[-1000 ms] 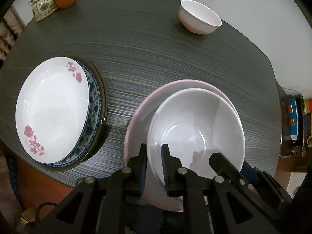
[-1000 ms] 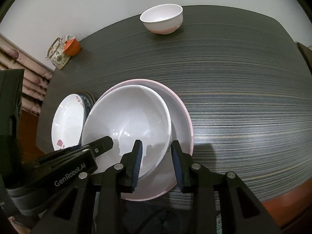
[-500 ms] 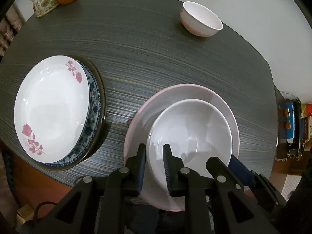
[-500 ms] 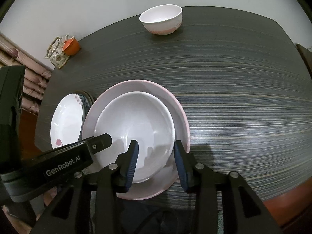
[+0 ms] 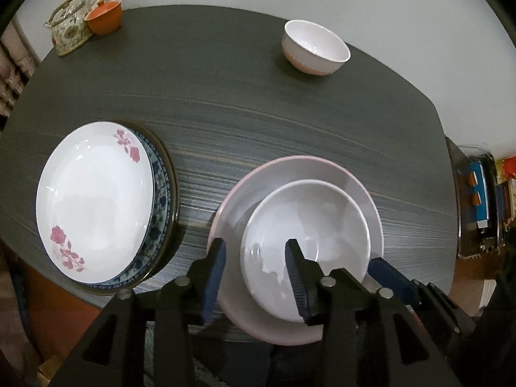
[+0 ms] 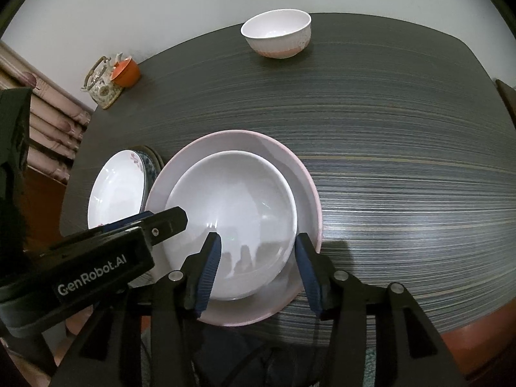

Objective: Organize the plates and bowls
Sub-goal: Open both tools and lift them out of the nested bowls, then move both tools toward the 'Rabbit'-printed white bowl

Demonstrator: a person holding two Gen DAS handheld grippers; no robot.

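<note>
Both hand-held grippers hover low at the counter's (image 6: 403,135) near edge, pointing across it, jaws spread. The left hand-held gripper (image 5: 256,266) straddles the near-left rim of the white bowl (image 5: 306,245); the right hand-held gripper (image 6: 258,259) straddles its near-right rim. The bowl sits in the pink plate (image 6: 290,167). A small bowl (image 6: 277,34) stands far off; stacked plates (image 5: 96,200) lie left.

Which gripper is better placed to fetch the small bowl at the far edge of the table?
Probably the right gripper: open and empty, and the small bowl lies nearly straight ahead. The left gripper, also open, sees it off to its right.
</note>
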